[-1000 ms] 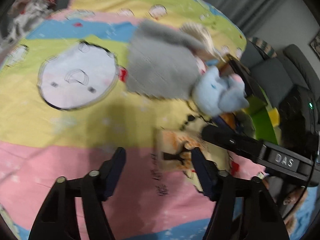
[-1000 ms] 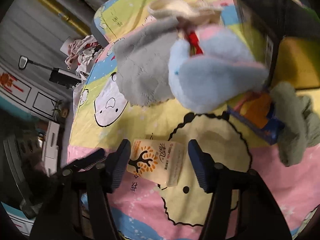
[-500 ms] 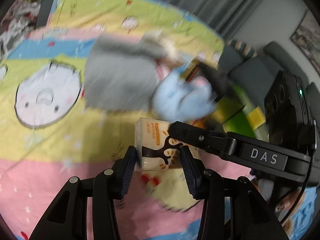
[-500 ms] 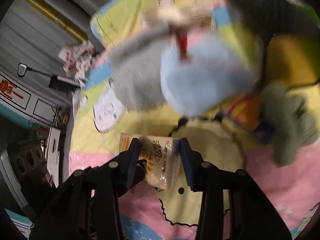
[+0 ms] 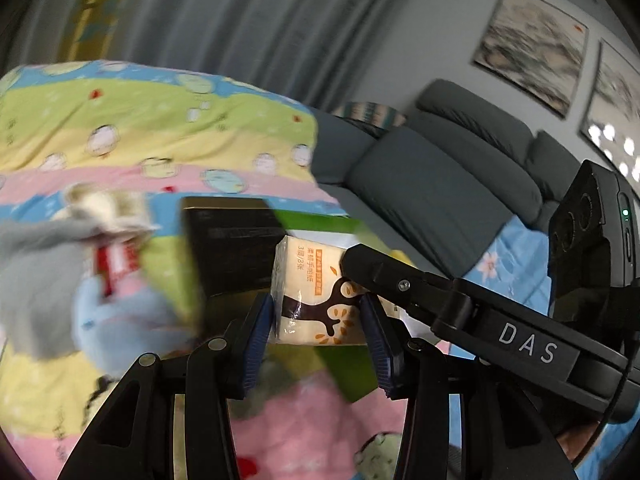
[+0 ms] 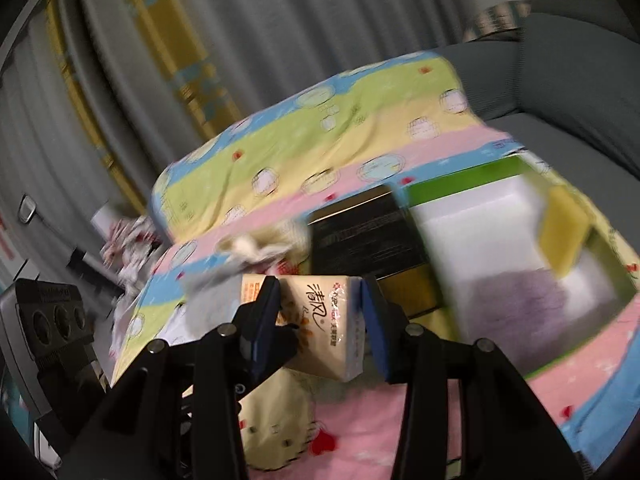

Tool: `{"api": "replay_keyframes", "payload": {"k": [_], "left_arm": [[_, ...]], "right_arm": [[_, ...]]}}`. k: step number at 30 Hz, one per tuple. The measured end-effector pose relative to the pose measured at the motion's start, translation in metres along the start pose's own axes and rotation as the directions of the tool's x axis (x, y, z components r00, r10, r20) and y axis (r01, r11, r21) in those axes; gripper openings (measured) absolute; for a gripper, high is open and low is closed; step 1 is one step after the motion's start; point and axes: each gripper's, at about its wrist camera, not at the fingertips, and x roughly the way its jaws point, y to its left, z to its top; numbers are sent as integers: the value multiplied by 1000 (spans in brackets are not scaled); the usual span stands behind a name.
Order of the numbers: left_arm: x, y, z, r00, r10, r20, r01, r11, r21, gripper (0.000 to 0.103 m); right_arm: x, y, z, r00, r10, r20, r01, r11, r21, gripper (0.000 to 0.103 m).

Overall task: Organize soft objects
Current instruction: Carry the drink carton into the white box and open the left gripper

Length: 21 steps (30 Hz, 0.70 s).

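Both grippers clamp the same small tissue pack (image 5: pixel 316 296), a cream packet printed with a brown tree and orange leaves, and hold it clear of the cartoon bedspread (image 5: pixel 160 136). The left gripper (image 5: pixel 318 320) presses its blue pads against the pack's two sides, near its lower end. From the right of that view, the right gripper's black finger reaches across and lies on the pack's upper right corner. In the right wrist view the right gripper (image 6: pixel 320 312) squeezes the pack (image 6: pixel 320 320) between its pads, and the left gripper's finger shows low on the left, tucked against the pack's printed face. Both pairs of jaws have just been closing, with the pack between them.

Just beyond the pack stands a black box (image 6: pixel 368 236), and to the right of it, from the right gripper, lies an open green-edged box (image 6: pixel 480 240) with a white inside, a yellow block at its far right wall and a greyish soft thing on its floor, blurred. To the left of the left gripper lie a light blue plush toy (image 5: pixel 116 320) and a grey cloth (image 5: pixel 36 280), both blurred. A grey sofa (image 5: pixel 440 184) stands behind the bed.
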Motion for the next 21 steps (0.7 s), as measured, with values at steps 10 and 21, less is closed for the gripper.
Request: {"api": "replay_keyframes", "payload": {"k": [10, 21], "left_arm": [[65, -50, 0, 988, -120, -102, 126, 990, 56, 46], [115, -70, -13, 960, -160, -231, 170, 985, 22, 46]], "right_arm": [[-22, -71, 11, 986, -155, 55, 147, 980, 132, 42], [-16, -120, 7, 966, -259, -5, 252, 937, 242, 42]]}}
